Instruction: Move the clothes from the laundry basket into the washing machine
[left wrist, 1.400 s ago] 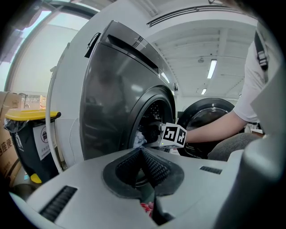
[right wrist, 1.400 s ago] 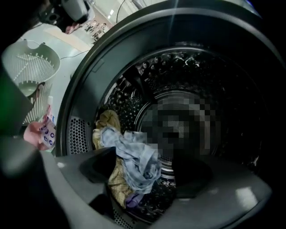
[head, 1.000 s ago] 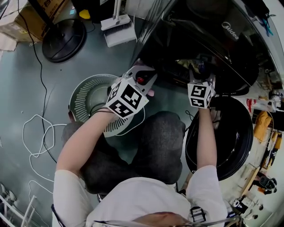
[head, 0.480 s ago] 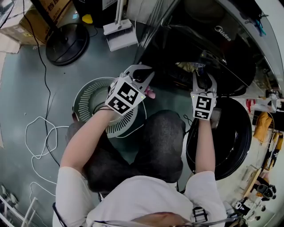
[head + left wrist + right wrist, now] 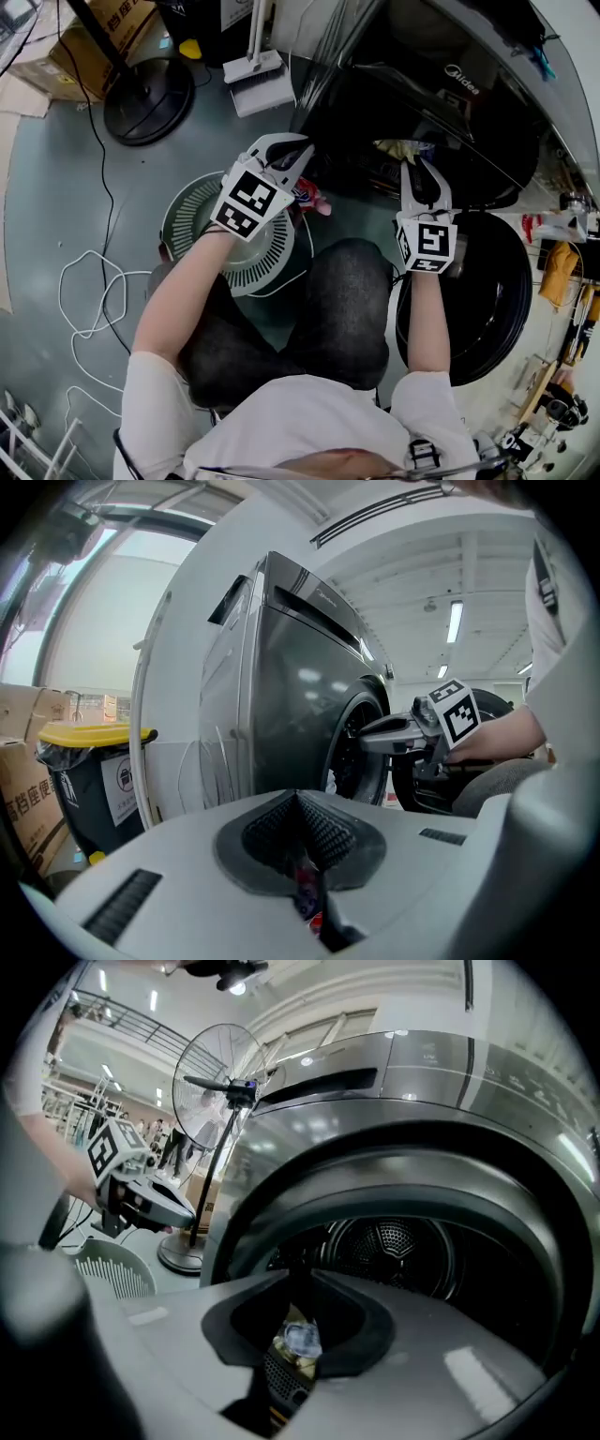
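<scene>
Clothes sit in both my grips. My right gripper (image 5: 419, 171), its jaws just drawn in, pinches a pale yellowish cloth (image 5: 296, 1342). My left gripper (image 5: 300, 850) is pressed together on a pink-red cloth (image 5: 307, 902). The drum (image 5: 394, 1241) of the washing machine (image 5: 450, 89) opens straight ahead of my right jaws, so that hand is nearer. My left hangs off to the side, above the laundry basket (image 5: 187, 220). The drum's back wall looks bare, and I can't tell what the basket holds.

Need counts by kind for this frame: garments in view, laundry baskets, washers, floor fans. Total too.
Garments: 2 (reddish garment, yellowish garment)
Laundry basket: 1
Washing machine: 1
Floor fan: 1
Total: 5
</scene>
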A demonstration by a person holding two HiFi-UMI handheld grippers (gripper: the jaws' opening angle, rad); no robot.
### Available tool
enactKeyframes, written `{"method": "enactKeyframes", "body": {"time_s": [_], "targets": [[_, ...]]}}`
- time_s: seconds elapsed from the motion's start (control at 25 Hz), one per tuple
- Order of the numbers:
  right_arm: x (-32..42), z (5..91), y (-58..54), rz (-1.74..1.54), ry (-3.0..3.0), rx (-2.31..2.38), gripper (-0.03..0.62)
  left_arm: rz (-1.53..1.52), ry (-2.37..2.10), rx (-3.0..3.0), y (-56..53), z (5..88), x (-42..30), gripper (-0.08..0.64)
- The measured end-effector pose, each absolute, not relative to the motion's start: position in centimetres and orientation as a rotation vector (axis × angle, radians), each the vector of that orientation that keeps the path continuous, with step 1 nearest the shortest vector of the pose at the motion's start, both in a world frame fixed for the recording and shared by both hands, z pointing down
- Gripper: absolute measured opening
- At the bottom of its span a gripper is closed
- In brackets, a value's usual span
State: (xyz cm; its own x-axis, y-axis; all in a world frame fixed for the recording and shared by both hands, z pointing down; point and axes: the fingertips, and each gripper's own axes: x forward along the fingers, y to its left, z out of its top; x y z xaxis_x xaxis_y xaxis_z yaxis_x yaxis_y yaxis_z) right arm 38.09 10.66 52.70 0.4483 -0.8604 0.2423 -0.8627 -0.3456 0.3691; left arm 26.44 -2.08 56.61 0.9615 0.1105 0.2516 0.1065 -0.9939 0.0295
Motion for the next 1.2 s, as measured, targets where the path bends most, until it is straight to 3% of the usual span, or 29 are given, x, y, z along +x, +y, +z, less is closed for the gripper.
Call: {"method": "enactKeyframes", "body": {"time_s": [0.4,1.2], "targets": [[35.4,51.5,8.9,0.052,-1.665,2.31,0.012,0.383,0.065,3.115,-4.2,56.1,24.9,0.005],[26.5,53.5,0.4,0.078,-2.164,1.978,0.009,0.278,-0.161,3.128,-8.9,55.7,19.2,0.005]]}}
